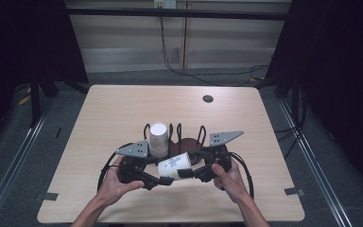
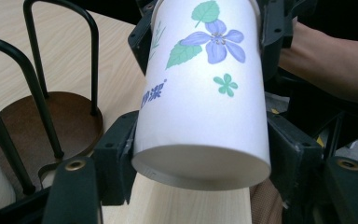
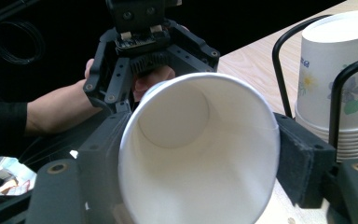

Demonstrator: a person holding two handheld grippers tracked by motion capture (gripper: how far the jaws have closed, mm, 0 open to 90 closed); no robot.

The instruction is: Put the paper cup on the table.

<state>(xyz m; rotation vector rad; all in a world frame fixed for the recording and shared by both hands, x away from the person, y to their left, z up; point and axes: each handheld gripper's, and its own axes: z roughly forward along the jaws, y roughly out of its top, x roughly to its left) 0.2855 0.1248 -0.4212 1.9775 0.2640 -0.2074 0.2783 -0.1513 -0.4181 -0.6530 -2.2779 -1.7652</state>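
Observation:
A white paper cup [image 1: 174, 164] printed with purple flowers lies on its side in the air between both grippers, near the table's front. In the left gripper view, my left gripper [image 2: 200, 156] has its pads against the cup [image 2: 205, 93] near its base. My right gripper [image 3: 200, 158] clamps the cup [image 3: 200, 154] just behind its open rim, and the inside is empty. From above, the left gripper [image 1: 163, 180] comes in from the lower left and the right gripper [image 1: 189, 171] from the right. A hand holds each gripper.
A black wire cup rack on a brown wooden base [image 1: 186, 142] stands just behind the grippers. One slot holds a stack of matching cups [image 1: 159, 137], base up. The wooden table [image 1: 123, 109] has a dark round grommet [image 1: 208, 98] at the far right.

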